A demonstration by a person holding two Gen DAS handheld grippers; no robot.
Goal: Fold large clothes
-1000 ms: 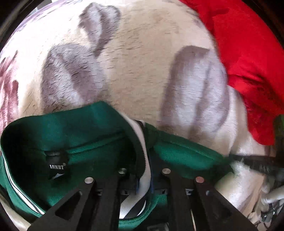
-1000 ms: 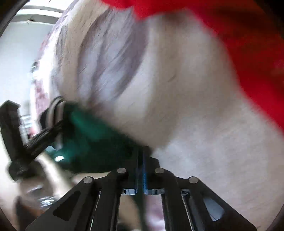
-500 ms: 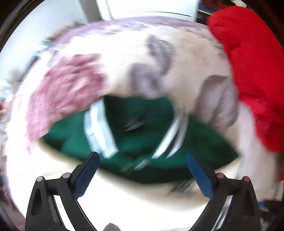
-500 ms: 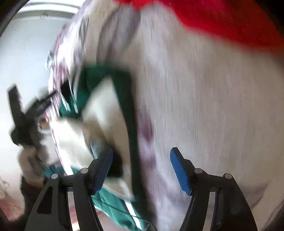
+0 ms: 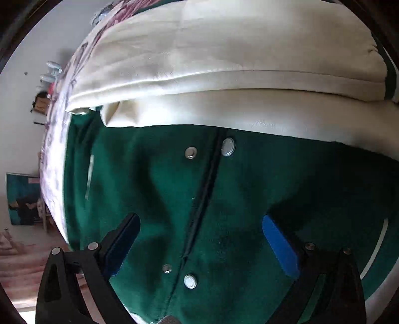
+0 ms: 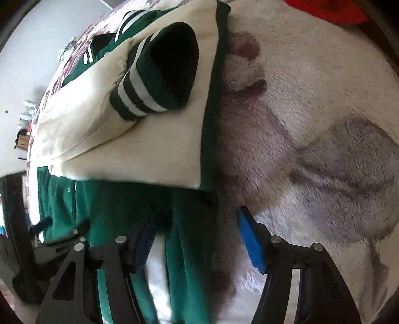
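— Hovering over the green jacket [image 5: 249, 199], lower half of the left wrist view; left gripper [image 5: 199, 239] spread about as wide as possible, blue pads either side of the snap placket [image 5: 204, 189], gripping nothing.

— Lying flat on the floral fleece blanket [image 6: 311, 104], with the cream sleeves [image 5: 224, 62] already folded across the upper part of the frame and a striped cuff [image 6: 154, 82] resting on top, upper left of the right wrist view.

— Right gripper [image 6: 197, 239]: jaws just narrowing, roughly half open, straddling the jacket's right edge at bottom centre; fabric between the pads but, seemingly, not yet pinched.

— Probably reaching for the hem, ready for folding the bottom up over the sleeves.

— Worth catching both layers at each lower corner, well apart, then lifting evenly, keeping the edge straight and the sleeves undisturbed.

— Minding the red garment [image 6: 324, 10] at the upper right too.
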